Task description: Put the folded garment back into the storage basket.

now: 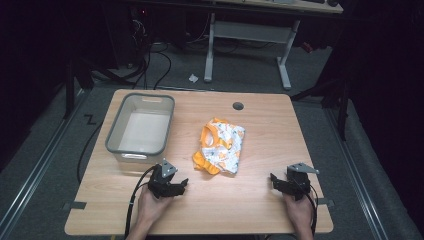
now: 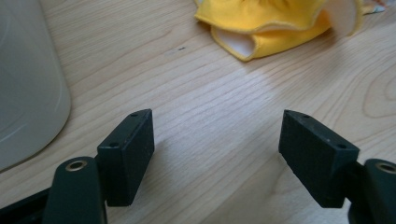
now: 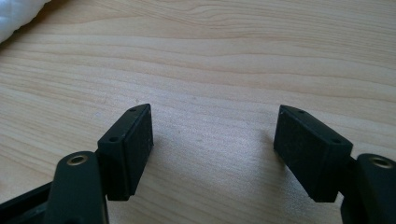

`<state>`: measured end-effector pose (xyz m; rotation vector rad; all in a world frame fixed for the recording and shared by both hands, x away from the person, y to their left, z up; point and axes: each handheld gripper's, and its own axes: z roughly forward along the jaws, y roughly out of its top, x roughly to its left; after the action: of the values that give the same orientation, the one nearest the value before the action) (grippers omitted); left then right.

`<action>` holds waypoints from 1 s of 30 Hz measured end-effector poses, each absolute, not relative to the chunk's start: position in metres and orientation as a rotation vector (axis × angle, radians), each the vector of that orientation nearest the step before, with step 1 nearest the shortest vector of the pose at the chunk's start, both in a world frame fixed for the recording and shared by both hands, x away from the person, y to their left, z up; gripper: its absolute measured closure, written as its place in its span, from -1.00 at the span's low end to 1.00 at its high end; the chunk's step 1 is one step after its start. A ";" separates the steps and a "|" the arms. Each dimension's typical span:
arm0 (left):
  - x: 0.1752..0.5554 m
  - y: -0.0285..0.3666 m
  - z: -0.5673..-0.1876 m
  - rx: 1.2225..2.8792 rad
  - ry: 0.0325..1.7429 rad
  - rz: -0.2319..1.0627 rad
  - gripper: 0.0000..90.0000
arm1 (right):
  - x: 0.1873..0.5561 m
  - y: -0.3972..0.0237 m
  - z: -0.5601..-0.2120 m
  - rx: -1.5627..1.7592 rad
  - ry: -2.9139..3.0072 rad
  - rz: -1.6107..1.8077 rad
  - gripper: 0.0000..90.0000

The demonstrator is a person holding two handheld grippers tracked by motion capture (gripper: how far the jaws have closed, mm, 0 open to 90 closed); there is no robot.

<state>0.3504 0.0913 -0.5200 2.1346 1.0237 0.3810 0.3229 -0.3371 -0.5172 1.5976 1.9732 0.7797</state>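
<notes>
A: Left gripper [image 1: 181, 186]?
B: Jaws spread wide over bare wood, nothing between. Near front edge of table [image 1: 260, 210], just ahead of grey bin [image 1: 141, 125].

A: Right gripper [image 1: 276, 181]?
B: Jaws likewise spread, empty, low over the wood at front right.

A: Cloth?
B: Crumpled yellow-and-white garment [image 1: 220, 145] at table centre, right of bin, between both grippers and beyond them, untouched. Yellow hem ahead of left jaws, apart.
</notes>
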 end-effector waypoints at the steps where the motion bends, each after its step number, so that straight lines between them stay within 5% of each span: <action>1: 0.350 0.091 -0.519 2.131 1.022 0.376 -0.39 | 0.323 -0.337 -0.517 1.598 1.973 0.779 -0.36; 30: 0.371 0.060 -0.487 2.073 0.982 0.274 -0.37 | 0.323 -0.337 -0.517 1.599 1.974 0.780 -0.36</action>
<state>0.3712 0.0604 -0.4873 2.0728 0.9820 0.2741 0.3226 -0.3370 -0.5172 1.5988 1.9739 0.7803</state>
